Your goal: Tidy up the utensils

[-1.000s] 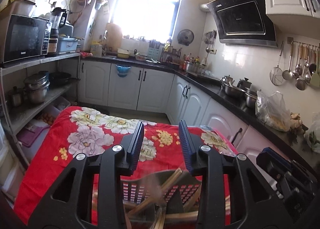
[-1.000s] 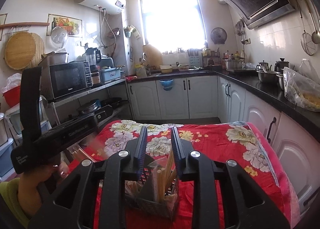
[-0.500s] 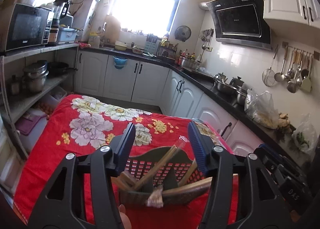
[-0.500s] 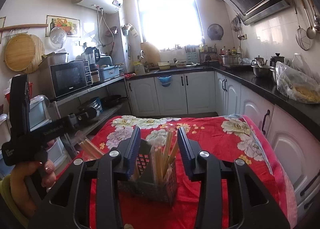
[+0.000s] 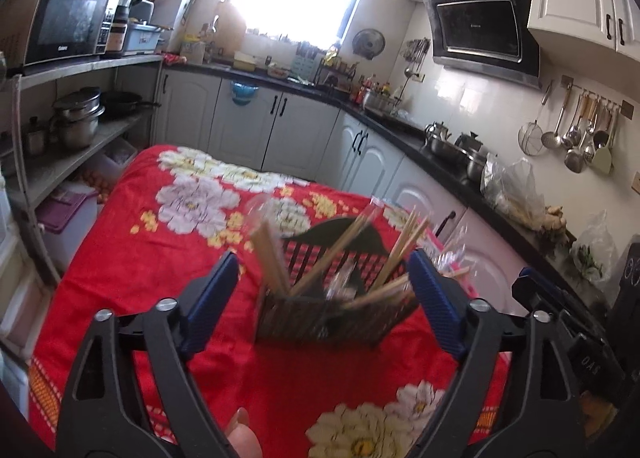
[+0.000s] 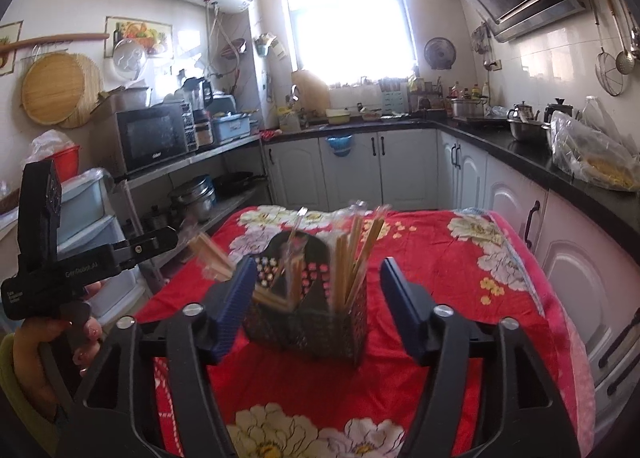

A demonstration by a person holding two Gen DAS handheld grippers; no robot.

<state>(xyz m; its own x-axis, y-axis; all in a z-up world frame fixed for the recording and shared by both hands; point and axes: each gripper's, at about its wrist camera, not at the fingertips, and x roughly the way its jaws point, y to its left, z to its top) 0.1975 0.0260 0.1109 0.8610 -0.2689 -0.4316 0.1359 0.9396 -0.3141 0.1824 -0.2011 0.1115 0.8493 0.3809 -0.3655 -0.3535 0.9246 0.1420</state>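
A dark perforated utensil basket (image 5: 328,318) stands on the red flowered cloth (image 5: 172,254); it also shows in the right wrist view (image 6: 308,322). Several wooden chopsticks (image 5: 340,254) stand in it, some in clear wrappers (image 6: 352,258). My left gripper (image 5: 324,290) is open and empty, its jaws wide on either side of the basket, a little short of it. My right gripper (image 6: 316,290) is open and empty, just in front of the basket. The left gripper's body (image 6: 60,274) shows at the left of the right wrist view, held in a hand.
The table sits between a shelf with pots (image 5: 76,125) and a microwave (image 5: 68,29) on the left and white cabinets under a black counter (image 5: 448,149) on the right. Ladles hang on the right wall (image 5: 576,133). Plastic bags (image 6: 592,153) lie on the counter.
Both grippers have opened wide and pulled back from the basket. The basket with chopsticks now stands free on the cloth.
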